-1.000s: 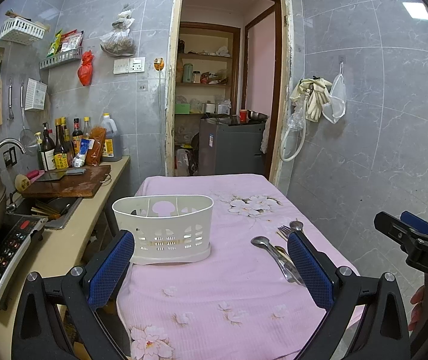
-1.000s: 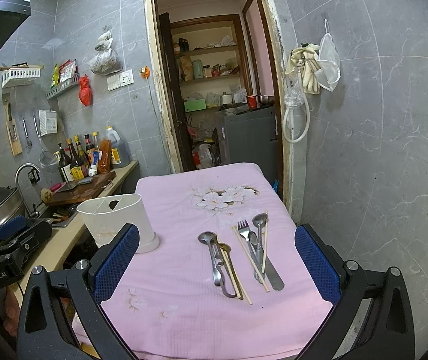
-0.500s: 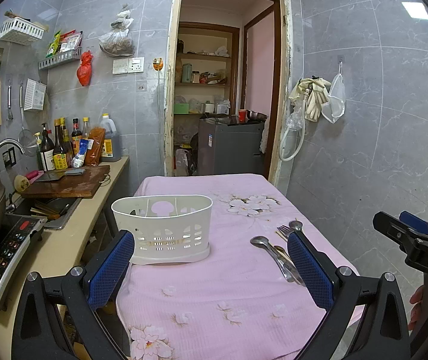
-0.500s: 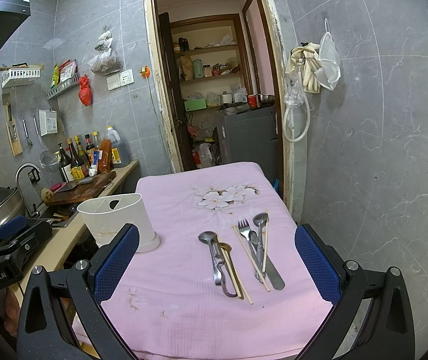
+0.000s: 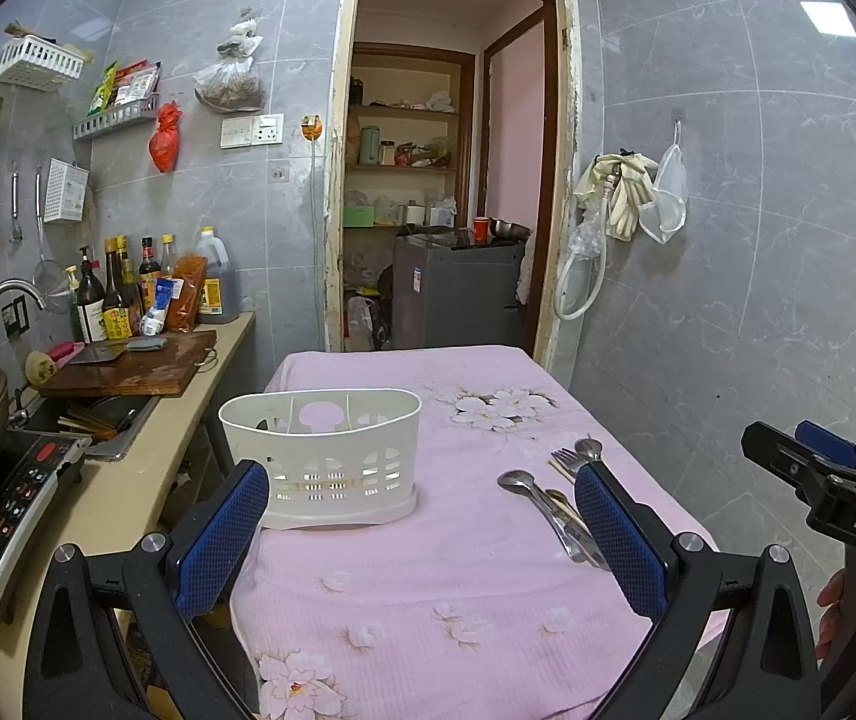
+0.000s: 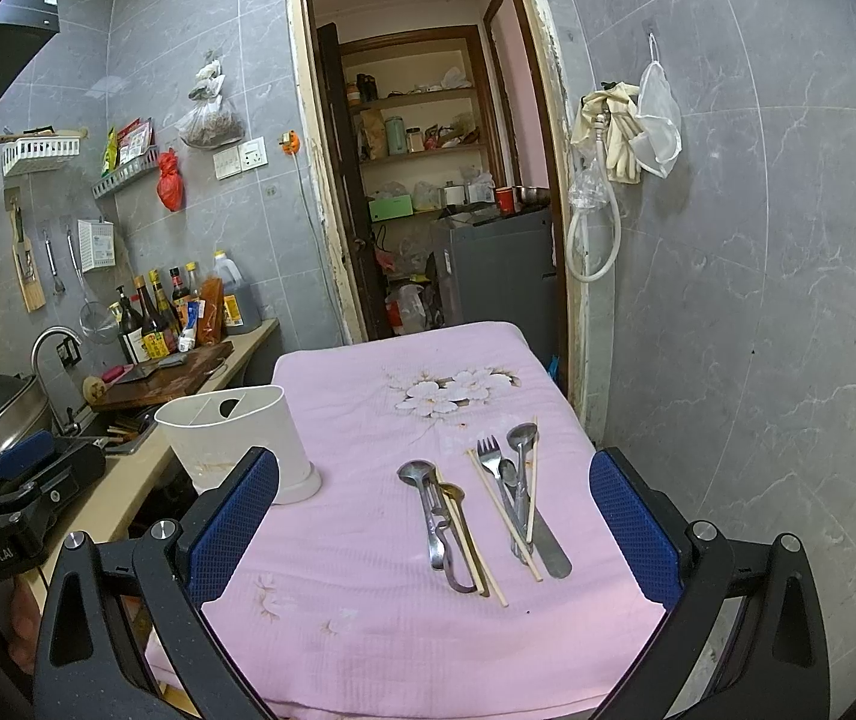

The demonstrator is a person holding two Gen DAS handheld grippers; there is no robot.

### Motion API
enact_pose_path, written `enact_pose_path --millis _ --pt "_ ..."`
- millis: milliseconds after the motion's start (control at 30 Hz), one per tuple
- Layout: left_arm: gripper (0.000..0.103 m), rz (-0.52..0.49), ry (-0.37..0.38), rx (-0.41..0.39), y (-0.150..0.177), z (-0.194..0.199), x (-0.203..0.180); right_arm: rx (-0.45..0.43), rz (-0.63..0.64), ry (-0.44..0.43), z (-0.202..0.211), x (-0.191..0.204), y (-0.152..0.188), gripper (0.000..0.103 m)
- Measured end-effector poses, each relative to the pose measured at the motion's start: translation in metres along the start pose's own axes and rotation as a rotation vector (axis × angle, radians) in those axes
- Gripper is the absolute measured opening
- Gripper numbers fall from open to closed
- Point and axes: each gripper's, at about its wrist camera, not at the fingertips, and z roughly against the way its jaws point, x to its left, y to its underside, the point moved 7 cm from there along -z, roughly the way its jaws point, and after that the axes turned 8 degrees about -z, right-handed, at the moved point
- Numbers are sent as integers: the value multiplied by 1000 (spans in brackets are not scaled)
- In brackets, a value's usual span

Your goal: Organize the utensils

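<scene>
Left wrist view: left hand-held gripper (image 5: pixel 416 534) spread wide, nothing between its blue pads, held above near end of the pink-clothed counter (image 5: pixel 428 588).
Right wrist view: right hand-held gripper (image 6: pixel 434 528) also wide apart, holding nothing, above near edge of same counter (image 6: pixel 368 540).
Caddy: white plastic utensil caddy (image 5: pixel 320 456) upright on left side of counter, slotted front, divider walls inside; in right view (image 6: pixel 236 438) it sits just beyond the left finger, near the counter's left edge. Contents: can't tell, interior mostly hidden.
Utensils: all flat on the cloth, right half of counter, well apart from caddy.
Left group: big spoon (image 6: pixel 422 498) w/ a brass-coloured spoon (image 6: pixel 458 516) and a chopstick (image 6: pixel 476 546) lying along it, touching/overlapping.
Right group: fork (image 6: pixel 497 474), second spoon (image 6: pixel 521 450), knife (image 6: pixel 548 546) and 2 more chopsticks (image 6: pixel 506 516) crossed in a loose pile.
Left view of utensils: partly hidden behind right finger; spoon (image 5: pixel 524 486) and fork tines (image 5: pixel 566 459) show.
Other gripper seen: right unit at far right edge of left view (image 5: pixel 830 492); left unit at lower left of right view (image 6: pixel 20 492).
Side counter: beige worktop (image 5: pixel 128 480) left of table w/ chopping board (image 5: pixel 128 363), sauce bottles (image 5: pixel 122 294), induction hob (image 5: pixel 8 516).
</scene>
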Motion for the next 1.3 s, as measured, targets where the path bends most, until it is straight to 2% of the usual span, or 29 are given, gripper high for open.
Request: enact_pose_path --millis 900,1067,1300 --pt "103 0 6 24 7 -4 -5 11 -3 8 2 -9 2 102" --pt "103 8 6 55 9 -14 -3 25 -10 20 -11 1 10 102" --pt "103 30 3 36 -4 -35 -9 9 8 47 -20 -8 -8 102"
